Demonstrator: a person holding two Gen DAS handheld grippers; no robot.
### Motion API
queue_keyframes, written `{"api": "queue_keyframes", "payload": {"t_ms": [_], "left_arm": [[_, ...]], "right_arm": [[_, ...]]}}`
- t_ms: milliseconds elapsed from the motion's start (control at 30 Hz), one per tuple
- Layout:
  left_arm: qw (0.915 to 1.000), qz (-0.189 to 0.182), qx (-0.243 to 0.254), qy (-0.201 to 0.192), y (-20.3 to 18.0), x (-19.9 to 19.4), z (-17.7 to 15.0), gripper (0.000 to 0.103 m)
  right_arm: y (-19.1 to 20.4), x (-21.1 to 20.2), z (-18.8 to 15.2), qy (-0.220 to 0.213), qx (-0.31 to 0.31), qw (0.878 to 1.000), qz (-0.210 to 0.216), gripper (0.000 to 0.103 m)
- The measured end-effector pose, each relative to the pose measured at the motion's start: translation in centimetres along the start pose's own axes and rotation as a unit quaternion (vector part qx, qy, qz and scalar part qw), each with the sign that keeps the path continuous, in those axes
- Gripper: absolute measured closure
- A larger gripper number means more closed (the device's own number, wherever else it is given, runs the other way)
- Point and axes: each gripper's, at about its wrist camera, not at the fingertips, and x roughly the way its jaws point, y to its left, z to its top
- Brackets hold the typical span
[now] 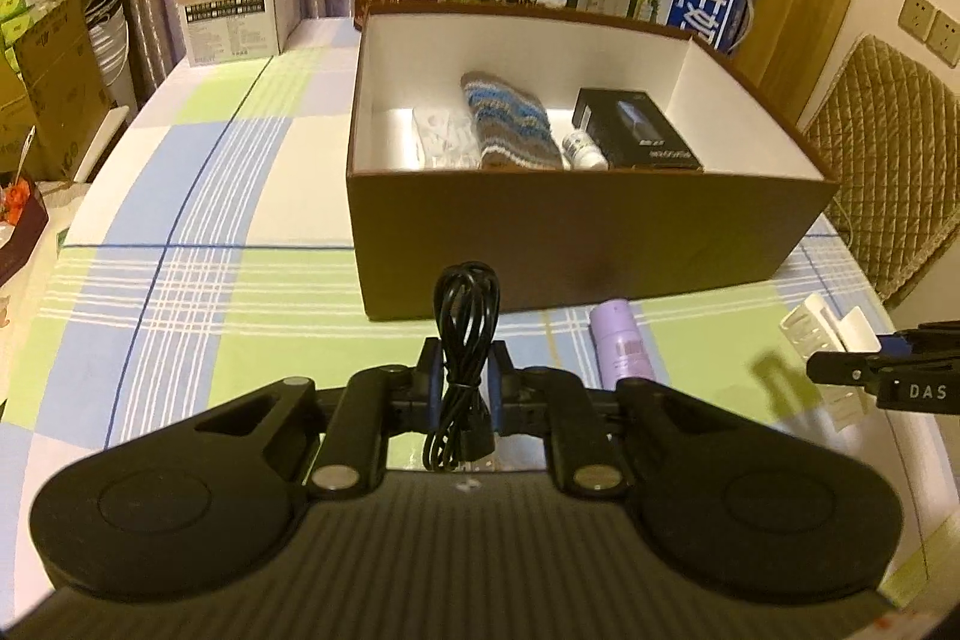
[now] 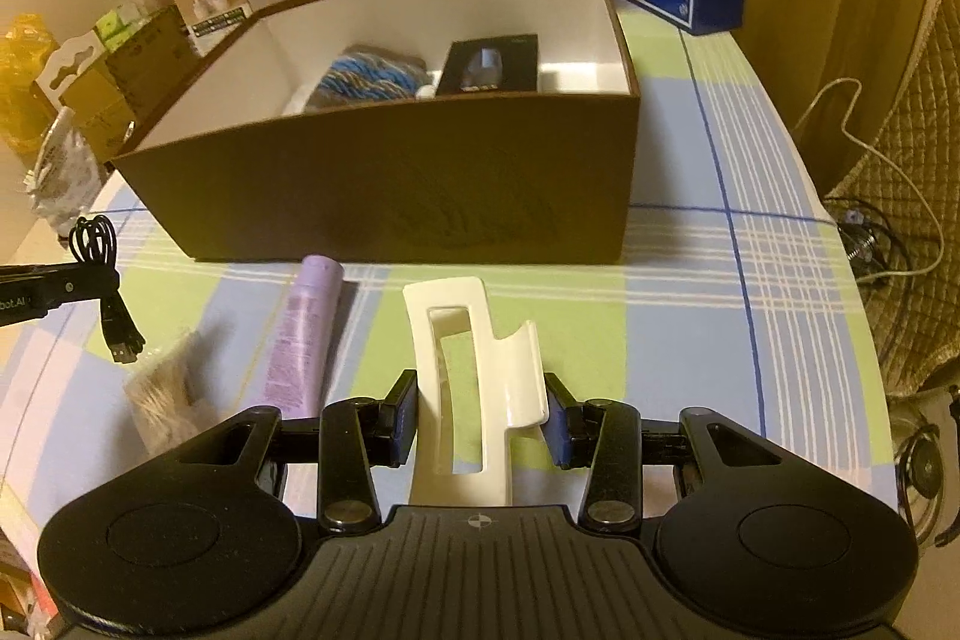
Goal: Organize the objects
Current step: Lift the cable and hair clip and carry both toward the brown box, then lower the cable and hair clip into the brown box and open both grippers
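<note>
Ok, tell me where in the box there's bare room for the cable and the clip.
In the brown box, bare white floor lies at the left end beside the plastic packet, and at the right end past the black carton. The middle is crowded: knitted pouch, small white bottle and carton lie side by side.

The left gripper (image 1: 465, 376) is seen angled downward above the table, its jaws clamped tight on a bundled black cable (image 1: 465, 334). The right gripper (image 2: 480, 415) is likewise tilted downward, its blue pads (image 2: 408, 421) pressed against the two sides of a white hair clip (image 2: 474, 382).
</note>
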Motion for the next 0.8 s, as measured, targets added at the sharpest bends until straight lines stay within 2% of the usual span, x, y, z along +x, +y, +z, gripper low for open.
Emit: {"api": "queue_keyframes", "payload": {"t_ms": [433, 800], "left_arm": [[0.9988, -0.007, 0.001, -0.049, -0.8, -3.3, 2.8, 0.092], [0.9963, -0.007, 0.012, -0.085, -1.0, -3.5, 7.0, 0.092]], "right_arm": [[1.3, -1.8, 2.9, -0.040, -0.017, 0.999, 0.027, 0.064], [3.1, -2.1, 7.6, -0.082, -0.040, 0.995, 0.049, 0.064]]}}
